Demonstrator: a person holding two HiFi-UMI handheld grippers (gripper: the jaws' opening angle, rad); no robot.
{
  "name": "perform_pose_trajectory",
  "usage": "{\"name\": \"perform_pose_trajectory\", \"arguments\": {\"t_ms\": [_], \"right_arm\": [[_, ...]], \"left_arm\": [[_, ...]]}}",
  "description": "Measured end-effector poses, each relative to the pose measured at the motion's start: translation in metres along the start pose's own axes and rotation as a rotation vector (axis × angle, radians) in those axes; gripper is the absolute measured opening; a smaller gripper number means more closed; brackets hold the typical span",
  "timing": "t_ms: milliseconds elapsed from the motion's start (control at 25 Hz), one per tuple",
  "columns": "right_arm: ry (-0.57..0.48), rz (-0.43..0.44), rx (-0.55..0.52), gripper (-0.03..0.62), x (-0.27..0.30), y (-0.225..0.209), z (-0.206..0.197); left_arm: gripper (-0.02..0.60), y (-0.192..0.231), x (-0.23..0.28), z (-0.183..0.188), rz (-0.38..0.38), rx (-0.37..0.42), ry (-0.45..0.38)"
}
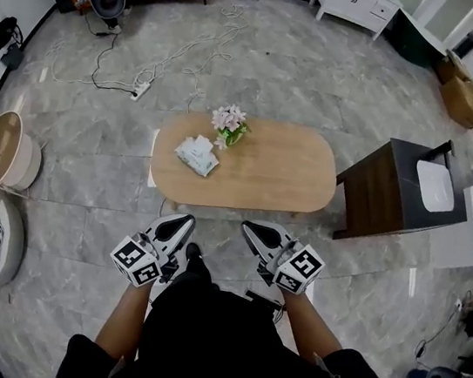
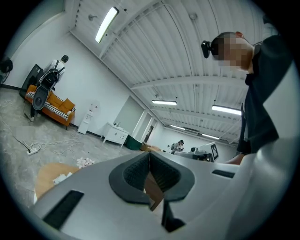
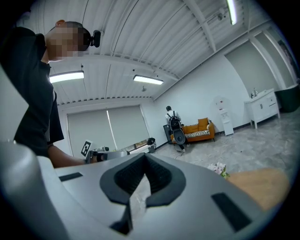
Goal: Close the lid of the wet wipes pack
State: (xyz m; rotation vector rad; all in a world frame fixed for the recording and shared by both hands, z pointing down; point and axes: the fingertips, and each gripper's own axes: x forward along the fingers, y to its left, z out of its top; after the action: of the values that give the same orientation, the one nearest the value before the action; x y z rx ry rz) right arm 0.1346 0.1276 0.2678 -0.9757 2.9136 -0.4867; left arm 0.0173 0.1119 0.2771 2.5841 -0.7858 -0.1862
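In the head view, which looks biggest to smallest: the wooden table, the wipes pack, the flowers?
Largest: wooden table.
Then the wet wipes pack and flowers look about alike, so no ranking between them.

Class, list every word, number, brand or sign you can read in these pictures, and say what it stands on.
No text can be read anywhere.
Wet wipes pack on the table: any print is too small to read.
Left gripper and right gripper: black-and-white square markers only, no letters or numbers.

table (image 1: 283,169) near edge open | flowers (image 1: 229,124) behind wipes pack (image 1: 197,154), perhaps touching
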Motion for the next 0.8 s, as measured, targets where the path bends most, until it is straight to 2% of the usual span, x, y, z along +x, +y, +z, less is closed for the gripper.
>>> {"name": "perform_pose_trajectory", "arguments": {"t_ms": [400,800], "right_arm": [[0.034,-0.003,-0.011,0.011,0.100,-0.050,0.039],[0.072,0.021,-0.016,0.011,0.169,-0.099,0.045]], "left_arm": [[0.016,0.099,0.021,0.043,-0.010,-0.043,-0.034],[0.016,0.172,0.048,0.062,0.025,-0.081,-0.047]]}}
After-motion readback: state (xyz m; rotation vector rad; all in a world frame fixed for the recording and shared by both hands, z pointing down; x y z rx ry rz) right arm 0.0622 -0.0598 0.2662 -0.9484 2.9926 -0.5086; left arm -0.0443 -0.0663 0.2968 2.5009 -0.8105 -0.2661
